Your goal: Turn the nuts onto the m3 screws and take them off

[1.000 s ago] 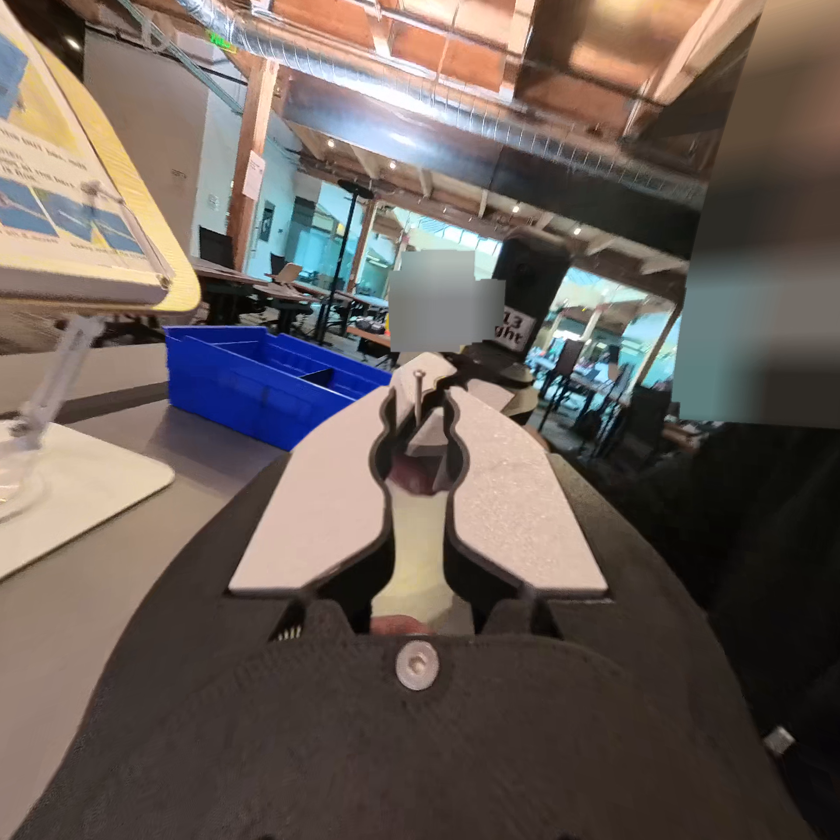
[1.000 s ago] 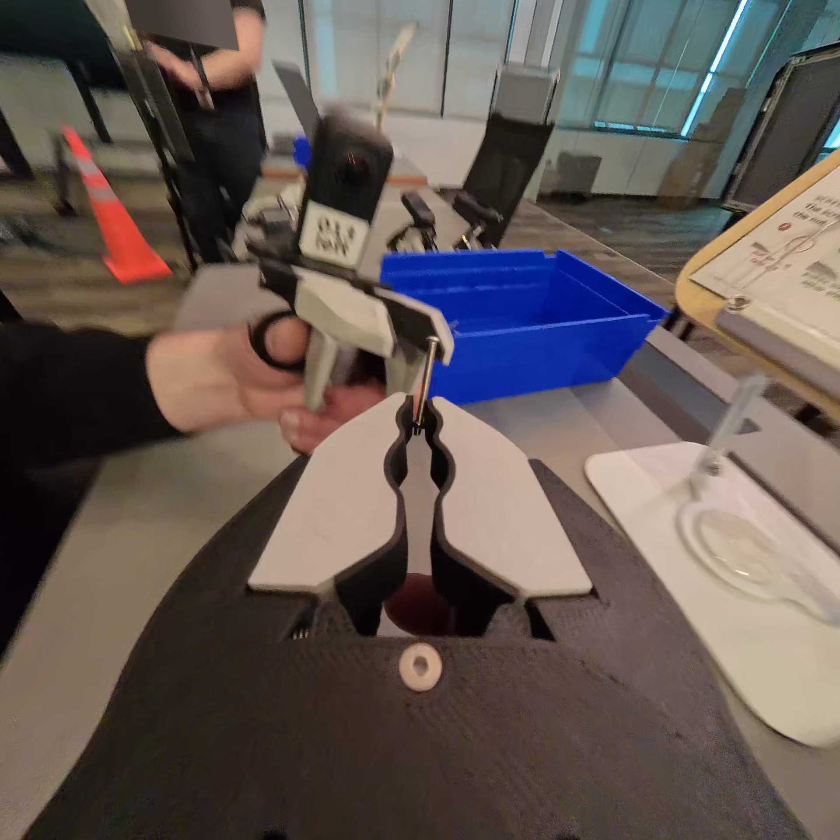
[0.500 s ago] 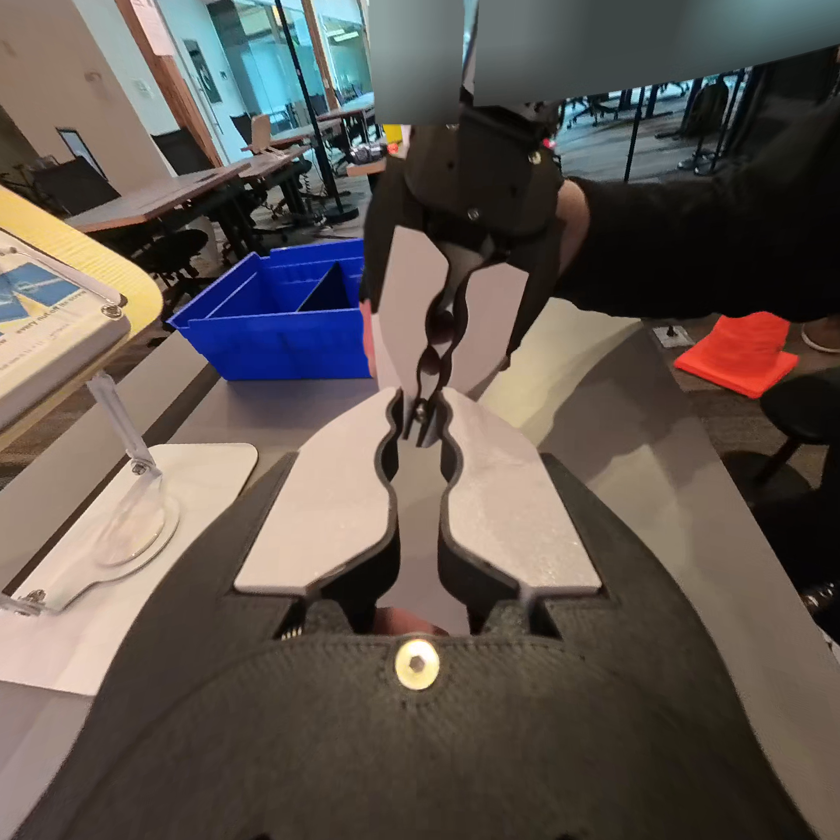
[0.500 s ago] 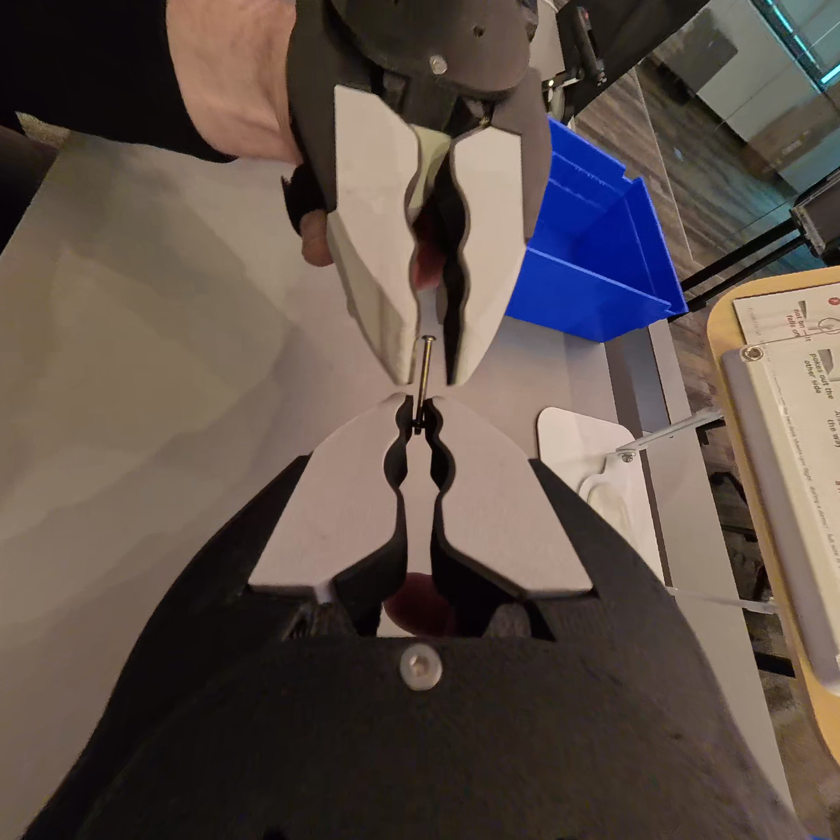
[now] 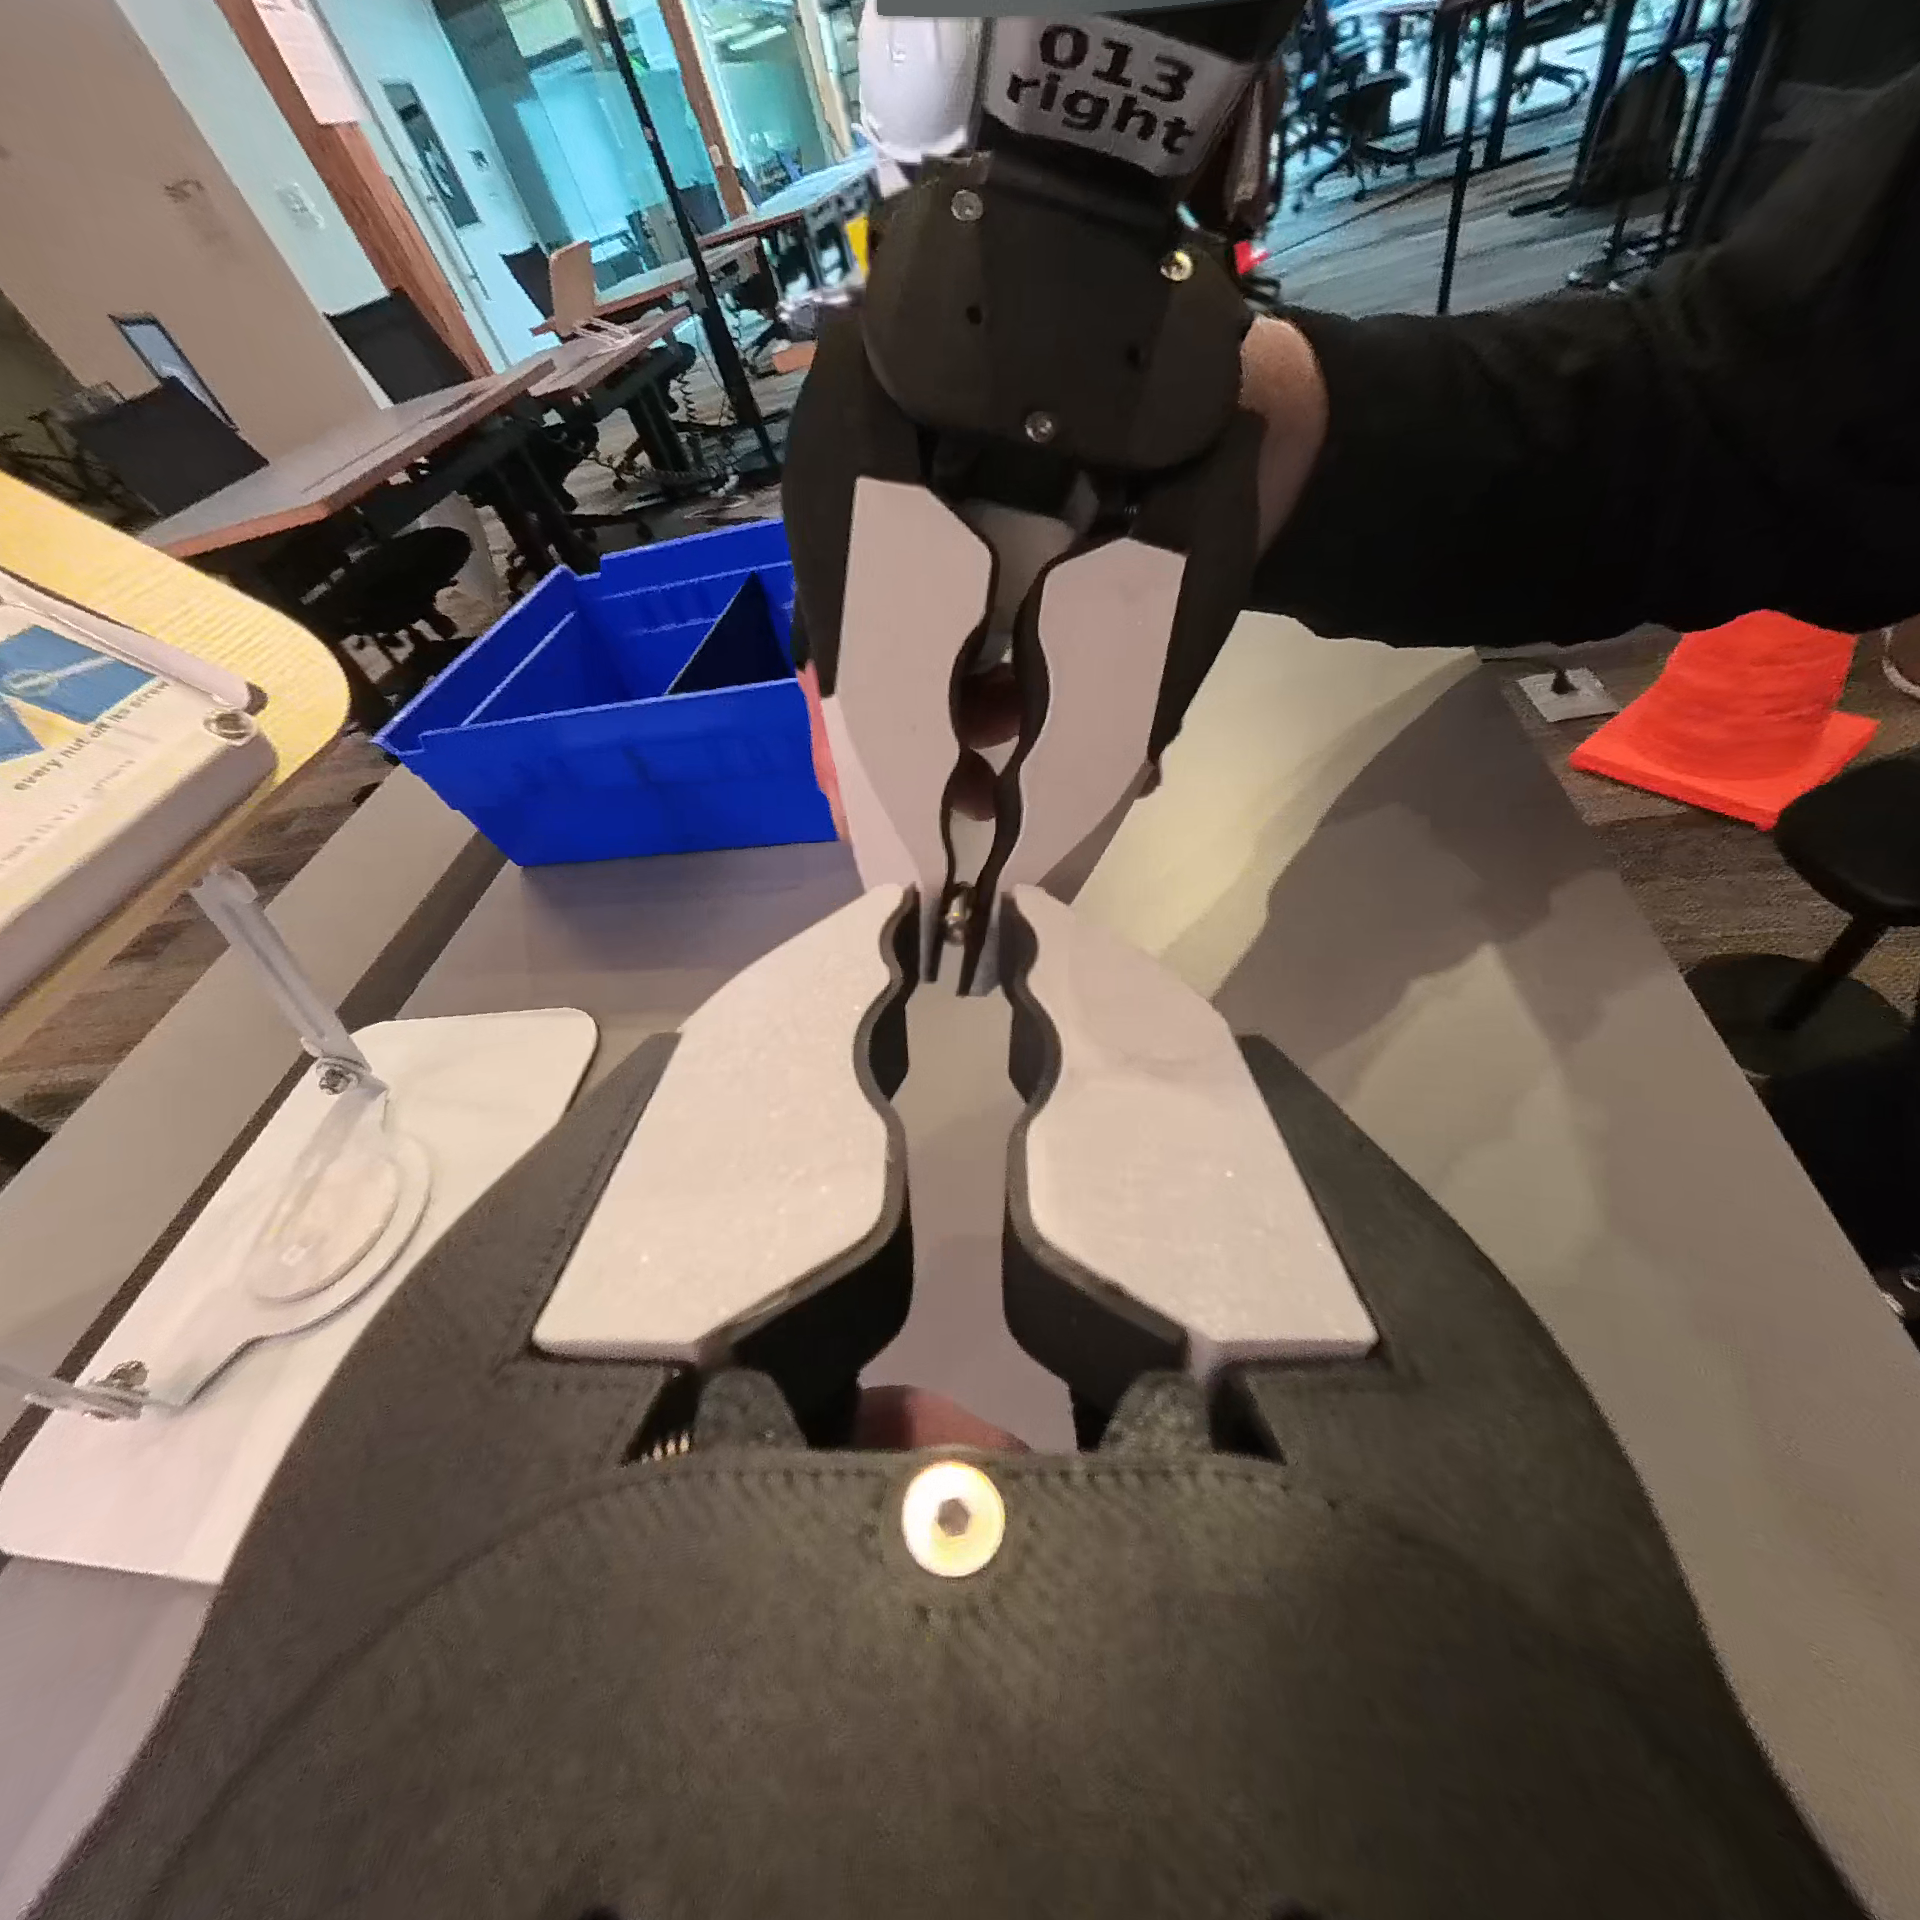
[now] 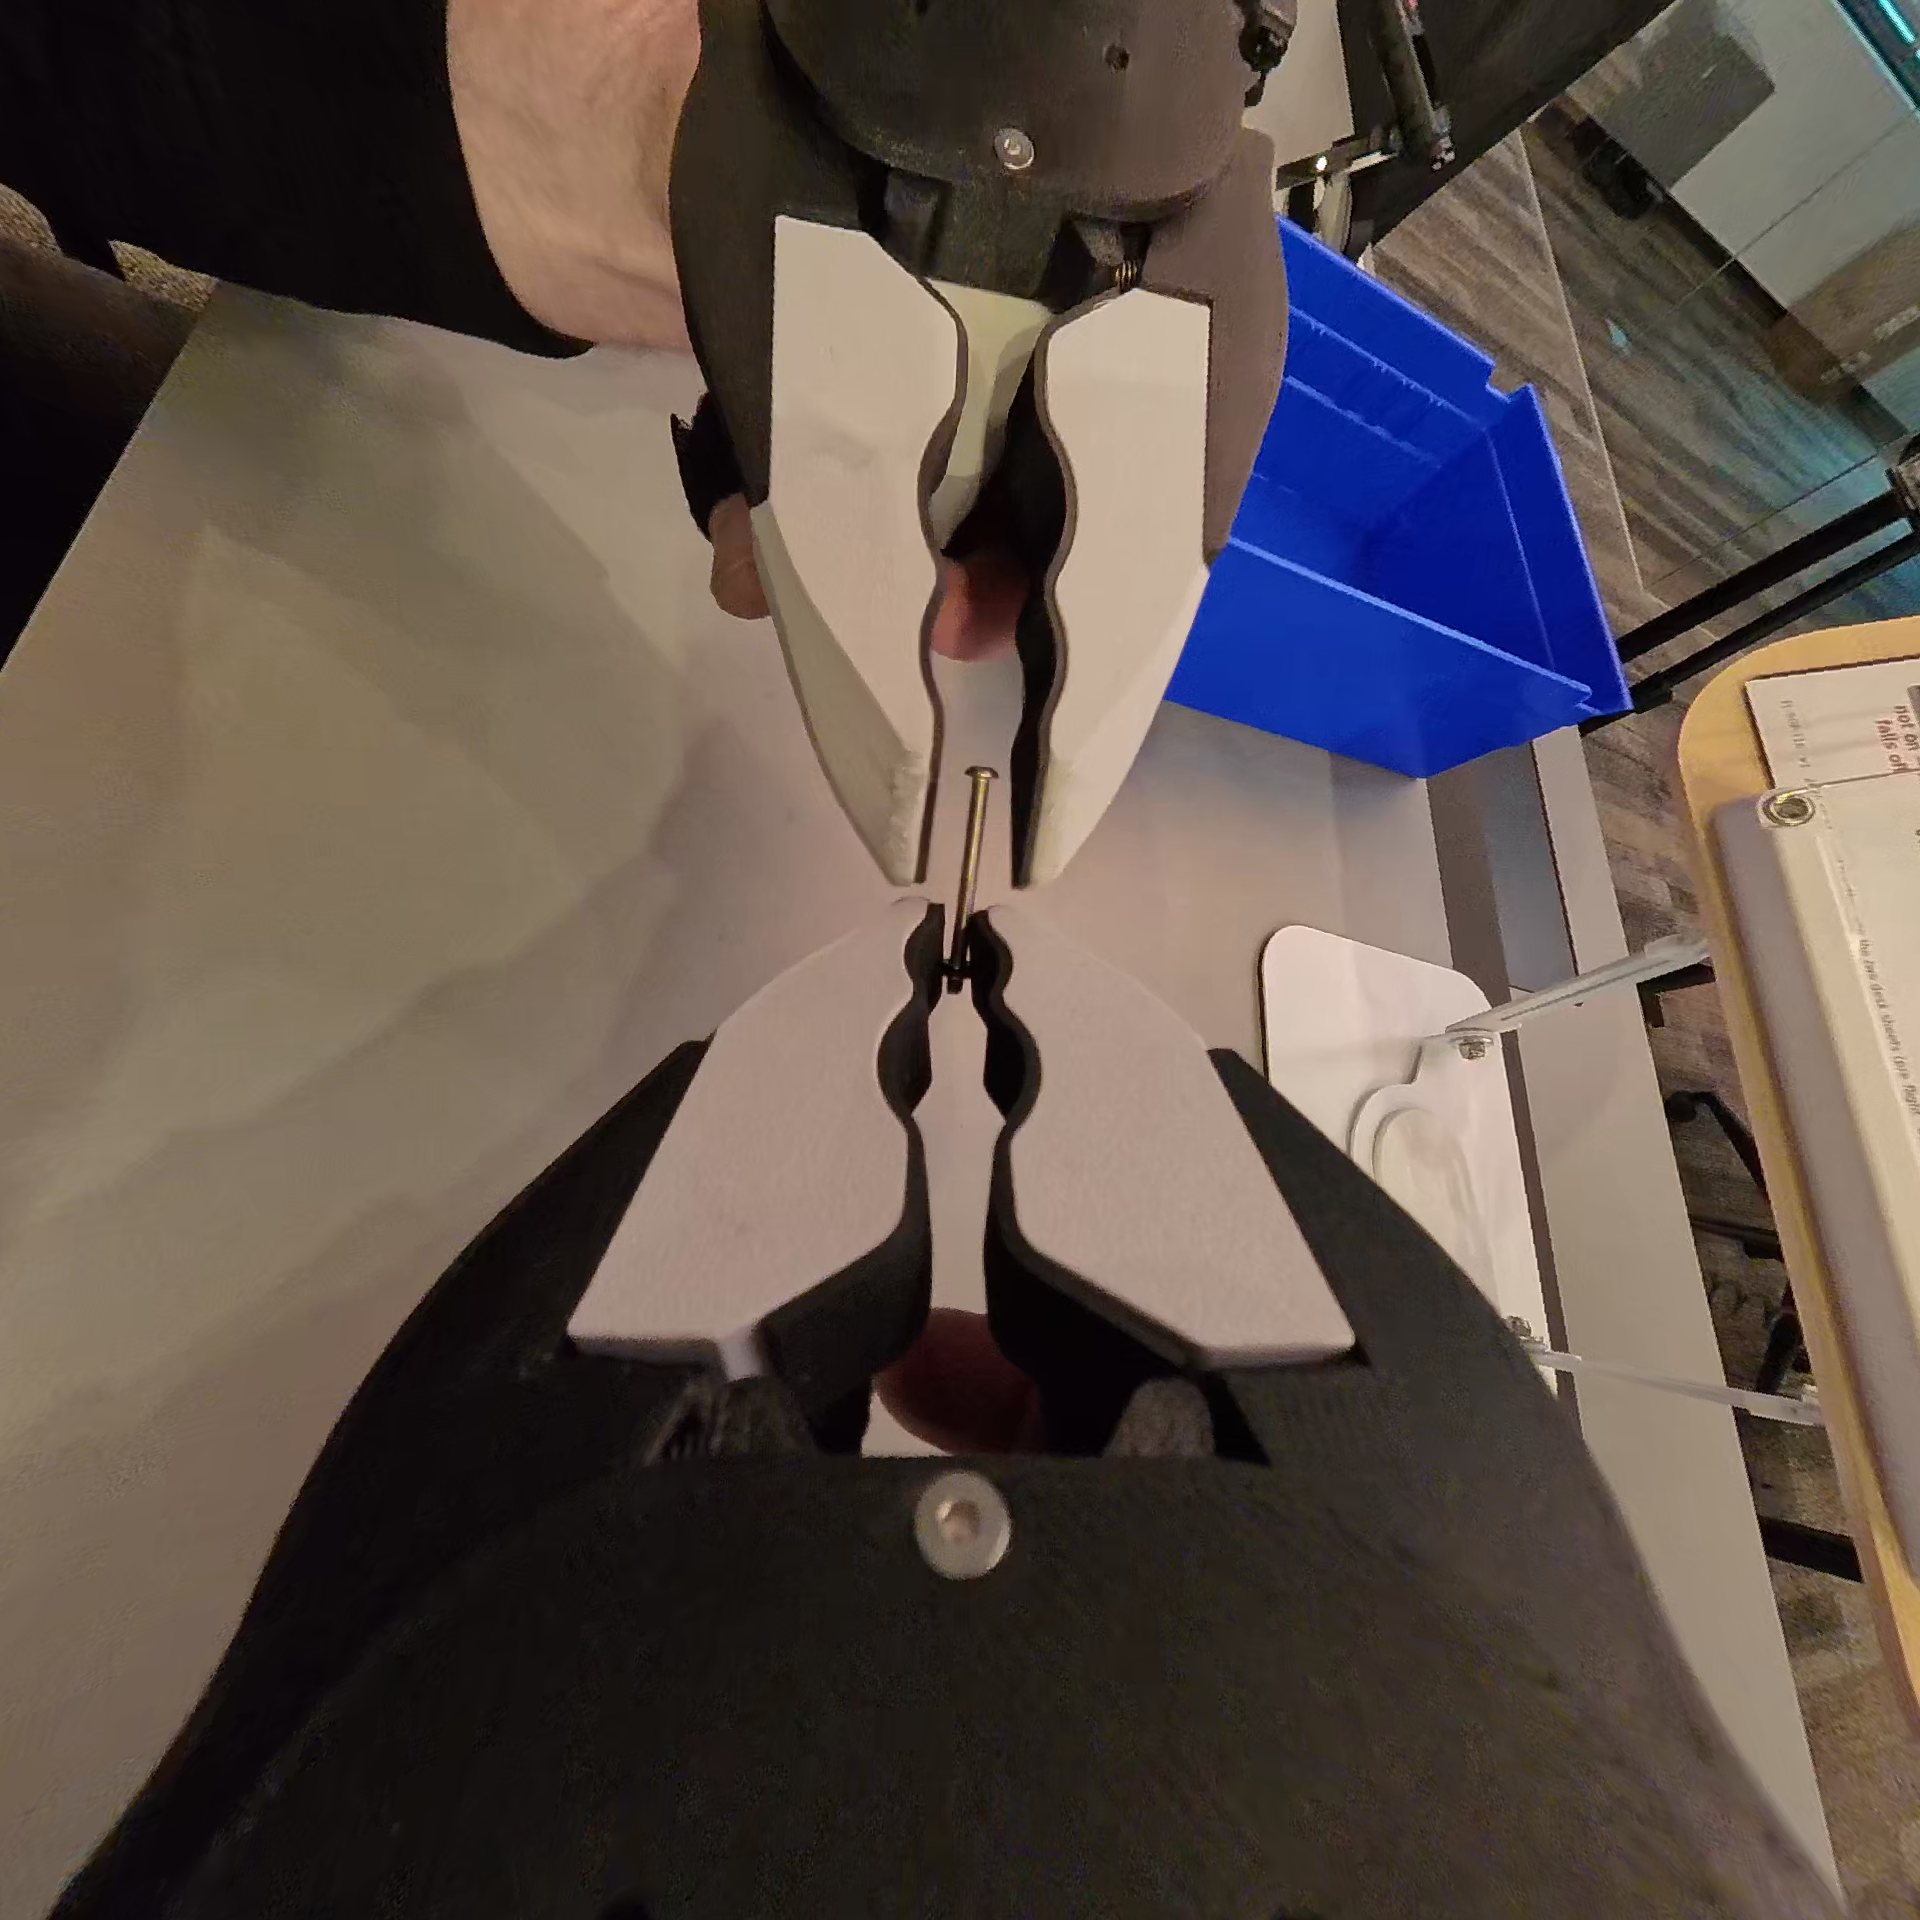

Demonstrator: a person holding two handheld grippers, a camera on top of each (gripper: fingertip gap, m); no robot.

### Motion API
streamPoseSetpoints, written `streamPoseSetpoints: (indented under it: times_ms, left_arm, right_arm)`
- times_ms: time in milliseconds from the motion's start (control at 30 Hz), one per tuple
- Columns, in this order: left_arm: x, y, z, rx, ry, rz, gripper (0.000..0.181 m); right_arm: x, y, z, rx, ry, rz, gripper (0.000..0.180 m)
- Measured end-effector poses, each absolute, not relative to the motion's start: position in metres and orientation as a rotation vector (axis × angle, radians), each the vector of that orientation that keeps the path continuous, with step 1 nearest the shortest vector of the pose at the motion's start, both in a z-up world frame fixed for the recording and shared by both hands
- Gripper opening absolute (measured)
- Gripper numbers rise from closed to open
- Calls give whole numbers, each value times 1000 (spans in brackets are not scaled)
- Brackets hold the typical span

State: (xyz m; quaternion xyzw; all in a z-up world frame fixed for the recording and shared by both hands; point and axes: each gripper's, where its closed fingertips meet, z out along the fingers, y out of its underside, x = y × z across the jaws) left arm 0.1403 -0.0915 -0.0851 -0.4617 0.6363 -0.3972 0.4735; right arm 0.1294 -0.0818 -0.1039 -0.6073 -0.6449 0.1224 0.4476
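Right gripper (image 6: 961, 920) clamped on screw (image 6: 972, 868) at its lower end, shank pointing away. Left gripper (image 6: 966, 873) parted, fingertips either side of screw, head between them, not touching. Blue bin (image 6: 1434, 582) beyond, on grey table (image 6: 364, 831).

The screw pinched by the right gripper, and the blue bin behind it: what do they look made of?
The screw looks like metal, thin and slightly brassy or dark with a glint along its shaft; the plating can't be told. The right gripper pinches its lower end. The blue bin looks like moulded plastic: uniform saturated colour, smooth semi-gloss walls, ribbed slots inside.
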Motion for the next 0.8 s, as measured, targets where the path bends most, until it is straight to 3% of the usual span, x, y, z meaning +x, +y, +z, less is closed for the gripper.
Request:
streamPoseSetpoints:
  times_ms: [133,400,467,600,800]
  left_arm:
    - [142,-93,-88,-1123,1581,-963,4]
    - [142,-89,-83,-1086,1540,-934,3]
    - [139,-87,-79,-1088,1504,-978,3]
    - [138,-84,-74,-1067,1462,-1003,3]
    - [140,-82,-79,-1072,1471,-986,3]
  right_arm:
    - [130,-82,-103,-1502,-1600,308,5]
    - [130,-80,-98,-1483,-1568,293,6]
    - [132,-80,-97,-1490,-1543,302,26]
    - [132,-82,-96,-1503,-1469,343,48]
    - [135,-96,-92,-1474,-1483,336,34]
